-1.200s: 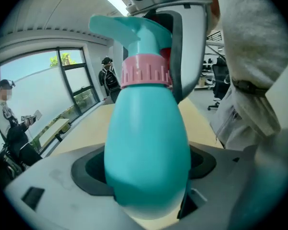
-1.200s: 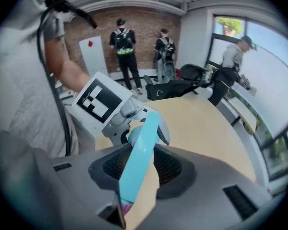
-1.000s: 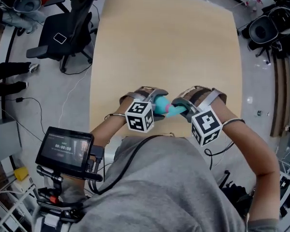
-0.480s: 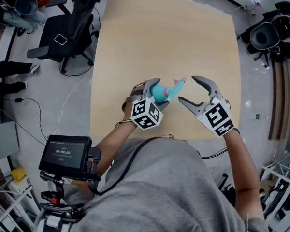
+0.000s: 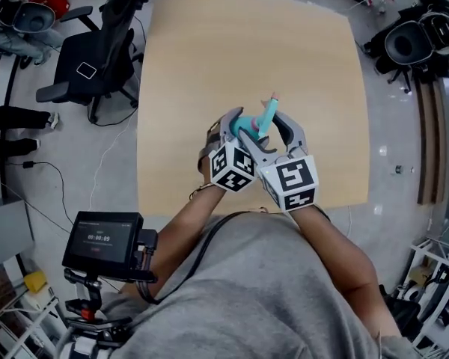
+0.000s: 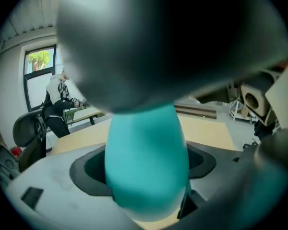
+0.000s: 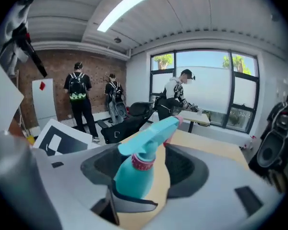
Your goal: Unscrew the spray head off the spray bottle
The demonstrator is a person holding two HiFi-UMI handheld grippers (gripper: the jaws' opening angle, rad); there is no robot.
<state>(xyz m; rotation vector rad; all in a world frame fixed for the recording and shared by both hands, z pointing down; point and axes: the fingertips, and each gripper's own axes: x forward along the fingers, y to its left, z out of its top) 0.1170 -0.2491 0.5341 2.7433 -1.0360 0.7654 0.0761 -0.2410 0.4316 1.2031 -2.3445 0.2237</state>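
A teal spray bottle (image 5: 248,131) with a pink collar (image 7: 143,161) and a teal spray head (image 5: 267,114) is held above the wooden table (image 5: 247,43), with its nozzle pointing away from me. My left gripper (image 5: 239,130) is shut on the bottle's body (image 6: 145,163), which fills the left gripper view. My right gripper (image 5: 265,128) sits close beside it. Its jaws have just been opening and now stand wide on either side of the spray head (image 7: 151,132) without pressing on it.
A black office chair (image 5: 97,51) stands left of the table. A small screen (image 5: 105,239) is mounted at my lower left. Dark equipment (image 5: 411,43) lies on the floor at the upper right. Several people (image 7: 81,99) stand in the room beyond the table.
The right gripper let go of the spray head, opened, swung out to the right, then rolled and came back around the head. The left gripper carried the bottle farther over the table and turned it.
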